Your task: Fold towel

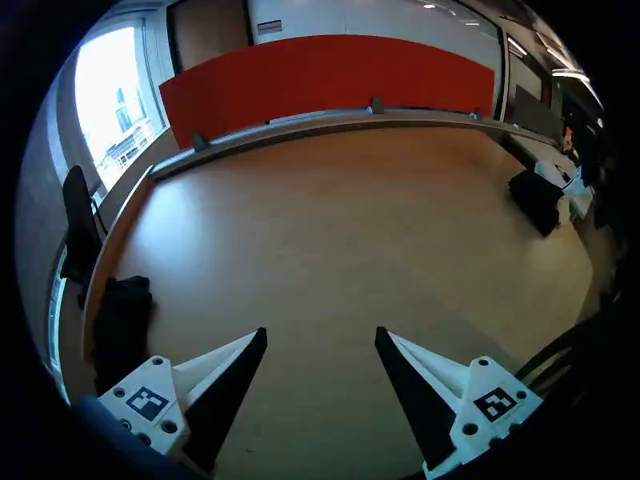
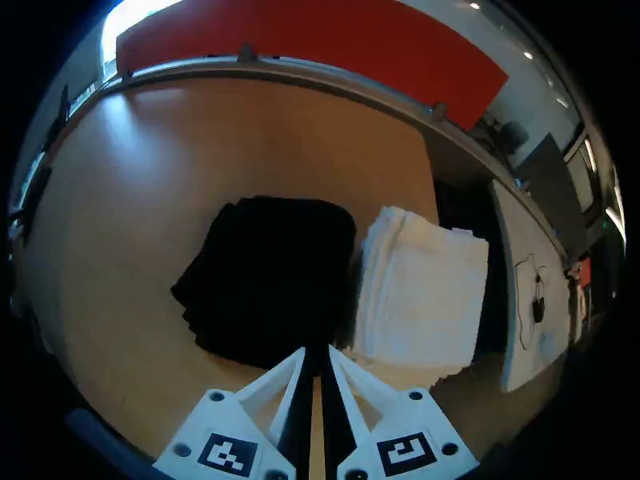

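Note:
In the right gripper view a stack of folded black towels (image 2: pixel 268 276) lies on the wooden table (image 2: pixel 160 160), with a stack of folded white towels (image 2: pixel 420 296) touching its right side. My right gripper (image 2: pixel 317 356) is shut, its tips at the near edge of the black stack, close to the seam between the two stacks. I cannot see any cloth between its fingers. My left gripper (image 1: pixel 320 352) hangs open over bare table (image 1: pixel 336 232), holding nothing. Far right in the left gripper view lie a black pile (image 1: pixel 534 200) and something white (image 1: pixel 572 188).
A red divider panel (image 1: pixel 320 80) runs along the table's far edge. A dark bundle (image 1: pixel 120 328) and a black chair back (image 1: pixel 80 224) sit at the table's left edge. A second desk (image 2: pixel 532 288) with a cable stands to the right of the towels.

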The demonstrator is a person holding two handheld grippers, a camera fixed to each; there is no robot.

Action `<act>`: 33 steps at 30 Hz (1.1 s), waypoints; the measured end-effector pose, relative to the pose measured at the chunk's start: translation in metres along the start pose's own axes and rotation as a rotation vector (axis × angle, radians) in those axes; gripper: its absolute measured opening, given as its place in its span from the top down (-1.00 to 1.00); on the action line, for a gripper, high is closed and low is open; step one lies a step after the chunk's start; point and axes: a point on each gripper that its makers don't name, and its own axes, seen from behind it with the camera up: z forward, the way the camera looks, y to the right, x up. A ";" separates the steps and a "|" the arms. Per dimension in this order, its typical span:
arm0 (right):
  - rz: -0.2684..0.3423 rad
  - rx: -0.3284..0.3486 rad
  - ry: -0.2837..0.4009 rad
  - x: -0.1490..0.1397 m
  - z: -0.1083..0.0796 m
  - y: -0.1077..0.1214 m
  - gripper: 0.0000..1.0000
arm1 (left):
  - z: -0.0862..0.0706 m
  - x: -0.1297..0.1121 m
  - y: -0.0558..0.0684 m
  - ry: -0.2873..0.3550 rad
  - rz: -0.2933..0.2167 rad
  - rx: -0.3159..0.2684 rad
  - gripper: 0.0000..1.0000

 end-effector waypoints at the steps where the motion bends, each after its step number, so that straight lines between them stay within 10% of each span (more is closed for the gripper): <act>1: 0.003 -0.001 -0.002 0.000 0.001 0.001 0.90 | 0.000 0.000 0.000 -0.001 0.000 0.000 -1.00; 33: 0.027 -0.032 -0.026 -0.013 0.011 0.003 0.72 | 0.003 0.002 0.000 -0.009 0.010 0.000 -1.00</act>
